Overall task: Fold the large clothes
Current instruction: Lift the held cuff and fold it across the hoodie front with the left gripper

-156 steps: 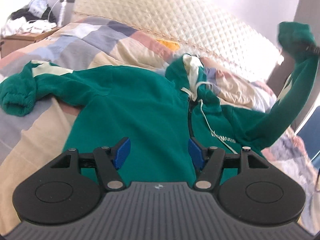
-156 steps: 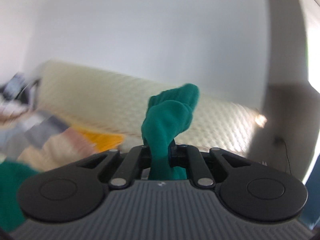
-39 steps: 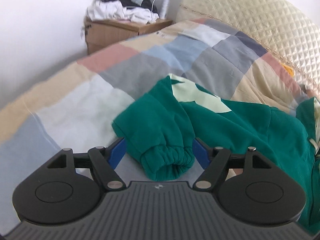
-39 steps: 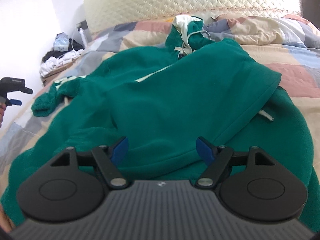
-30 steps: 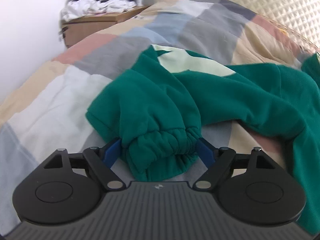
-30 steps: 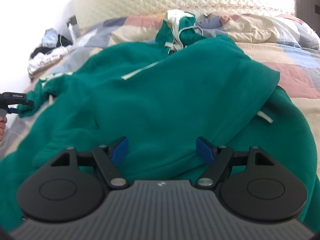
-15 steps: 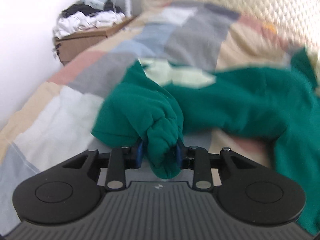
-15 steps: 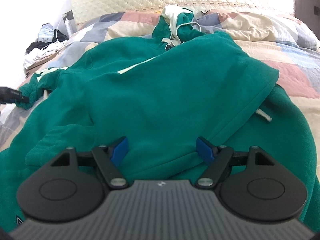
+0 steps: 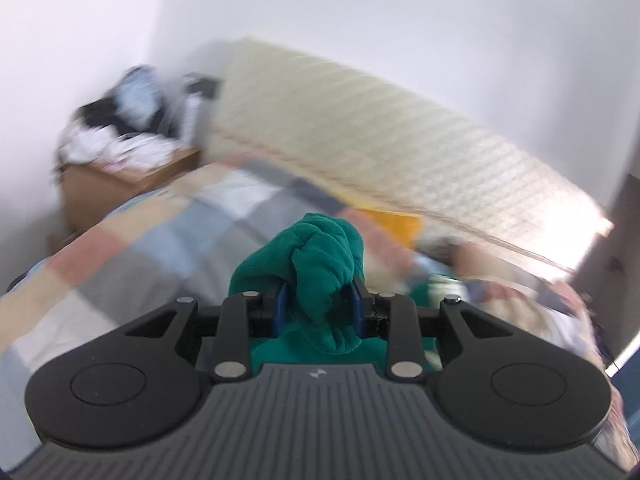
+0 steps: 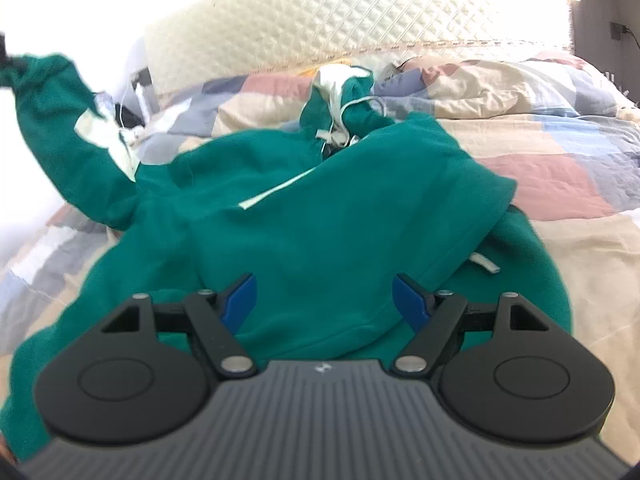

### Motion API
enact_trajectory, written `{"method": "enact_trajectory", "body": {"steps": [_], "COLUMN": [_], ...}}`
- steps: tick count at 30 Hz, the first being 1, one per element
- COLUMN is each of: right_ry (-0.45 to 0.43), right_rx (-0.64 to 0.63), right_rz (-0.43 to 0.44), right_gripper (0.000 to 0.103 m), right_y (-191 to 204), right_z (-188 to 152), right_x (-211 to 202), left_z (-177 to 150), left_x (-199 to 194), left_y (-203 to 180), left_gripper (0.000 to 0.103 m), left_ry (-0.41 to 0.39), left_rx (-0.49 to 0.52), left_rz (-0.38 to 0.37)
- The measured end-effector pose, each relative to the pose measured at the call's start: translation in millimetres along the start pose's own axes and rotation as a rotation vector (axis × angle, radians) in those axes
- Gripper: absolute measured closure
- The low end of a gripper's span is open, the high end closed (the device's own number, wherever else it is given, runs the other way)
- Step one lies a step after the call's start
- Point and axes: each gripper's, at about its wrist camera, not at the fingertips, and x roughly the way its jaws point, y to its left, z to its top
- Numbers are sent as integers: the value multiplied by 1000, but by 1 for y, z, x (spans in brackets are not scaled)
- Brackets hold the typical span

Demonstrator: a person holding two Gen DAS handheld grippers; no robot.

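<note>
My left hand-held gripper [image 9: 319, 305] is pinched tight on the cuff of the sleeve [image 9: 320, 264] of the green hoodie [image 10: 320, 216], its blue pads pressed into the bunched fabric, and in the right wrist view that sleeve [image 10: 60, 120] hangs in the air off to the left side of the garment. The hoodie's body lies spread on the bed [image 10: 560, 184], with the other sleeve already laid across the chest and the hood [image 10: 344, 96] toward the headboard [image 10: 360, 12]. My right hand-held gripper [image 10: 326, 300] hovers over the hem with its jaws wide apart and nothing between them. To do this fold well, I judge I should carry the cuff across the chest in a smooth arc, keep the sleeve taut so it lands flat, and let go only once it rests on the body; the right one could press the torso down so it doesn't drag. The bed's left edge lies below the raised sleeve, and a cluttered nightstand [image 9: 120, 176] stands beyond it, so I'd swing inward, where the quilt [image 10: 540, 148] gives plenty of open room.
</note>
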Motion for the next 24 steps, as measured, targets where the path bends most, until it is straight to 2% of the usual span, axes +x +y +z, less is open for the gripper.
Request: {"method": "enact_trajectory", "body": {"steps": [3, 6, 9, 12, 17, 19, 20, 22, 24], "right_ry": [-24, -53, -87, -114, -116, -113, -111, -105, -99], "right_rx": [35, 84, 140, 195, 289, 306, 310, 317, 321], "right_rz": [-2, -2, -16, -43, -76, -86, -90, -90, -87], "right_gripper": [27, 27, 27, 27, 27, 27, 27, 27, 27], "right_y": [-10, -22, -36, -53, -80, -86, -88, -89, -90], "right_z": [3, 7, 10, 13, 16, 16, 15, 15, 13], "right_x": [-16, -32, -44, -51, -49, -46, -45, -43, -43], "left_z": [-10, -37, -79, -128, -211, -236, -248, -262, -273], "left_x": [-14, -17, -9, 4, 33, 45, 48, 52, 50], "left_y": [-61, -121, -171, -202, -222, -216, -215, -207, -201], "left_gripper": [68, 68, 68, 68, 65, 58, 52, 35, 26], "left_ry": [28, 72, 134, 201, 314, 367, 385, 416, 419], "left_rx": [62, 130, 164, 142, 196, 202, 195, 168, 168], "left_rz": [-83, -171, -247, -308, -331, -349, -382, -468, -481]}}
